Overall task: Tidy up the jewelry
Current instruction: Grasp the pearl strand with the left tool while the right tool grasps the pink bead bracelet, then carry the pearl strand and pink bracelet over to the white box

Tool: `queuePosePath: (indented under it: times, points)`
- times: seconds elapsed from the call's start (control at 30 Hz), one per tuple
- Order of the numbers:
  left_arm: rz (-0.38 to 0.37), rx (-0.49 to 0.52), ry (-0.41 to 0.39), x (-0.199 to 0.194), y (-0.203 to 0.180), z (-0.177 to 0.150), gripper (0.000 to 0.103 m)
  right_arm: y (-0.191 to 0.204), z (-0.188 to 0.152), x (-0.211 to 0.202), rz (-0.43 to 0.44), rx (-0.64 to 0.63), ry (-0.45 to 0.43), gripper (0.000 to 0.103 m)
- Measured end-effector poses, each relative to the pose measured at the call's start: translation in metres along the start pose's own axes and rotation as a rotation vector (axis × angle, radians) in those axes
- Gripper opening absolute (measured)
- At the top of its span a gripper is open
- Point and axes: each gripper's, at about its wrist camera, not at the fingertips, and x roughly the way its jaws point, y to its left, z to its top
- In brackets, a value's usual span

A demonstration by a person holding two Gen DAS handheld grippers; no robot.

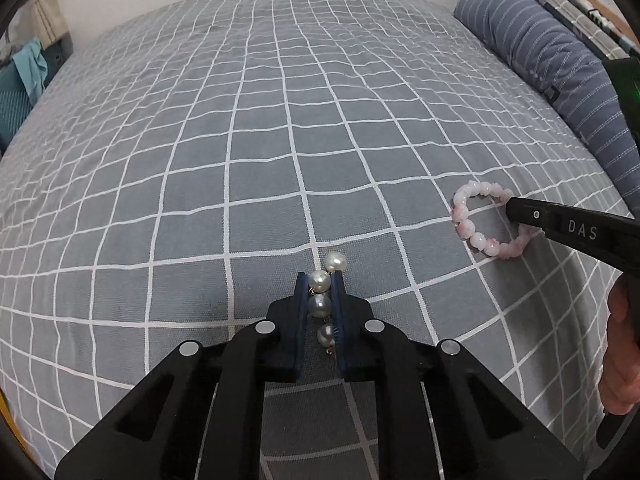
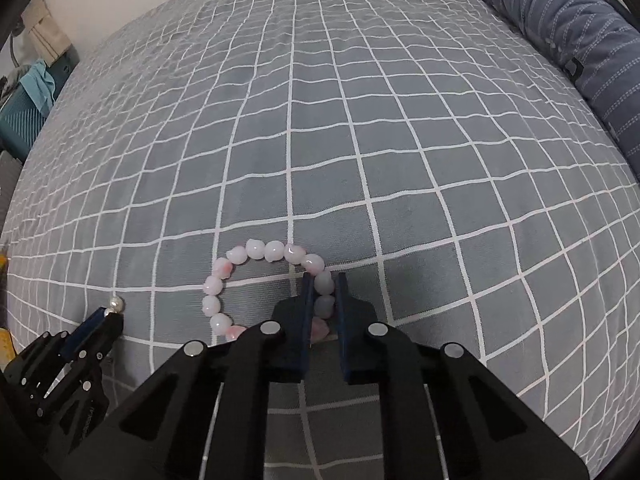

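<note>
My left gripper (image 1: 320,280) is shut on a short strand of white pearls (image 1: 321,305); several pearls sit between its fingers and one pokes out past the tips, just above the bed. It also shows at the lower left of the right wrist view (image 2: 105,318) with a pearl (image 2: 116,303) at its tip. My right gripper (image 2: 323,280) is shut on the right side of a pink bead bracelet (image 2: 224,270) that lies on the bed. In the left wrist view the bracelet (image 1: 464,216) is at the right, with the right gripper (image 1: 514,210) on it.
A grey bedspread with a white grid (image 1: 280,140) covers the whole bed. A blue striped pillow (image 1: 552,68) lies along the right edge. Teal items (image 1: 24,76) stand beyond the bed's left edge. A hand (image 1: 622,352) holds the right gripper.
</note>
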Motion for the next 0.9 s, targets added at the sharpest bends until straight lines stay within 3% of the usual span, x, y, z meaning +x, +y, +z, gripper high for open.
queuePosePath:
  times: [0.9]
  points:
    - [-0.037, -0.010, -0.062, -0.064, -0.001, 0.000, 0.011, 0.021, -0.017, -0.079, 0.056, -0.045, -0.136, 0.010]
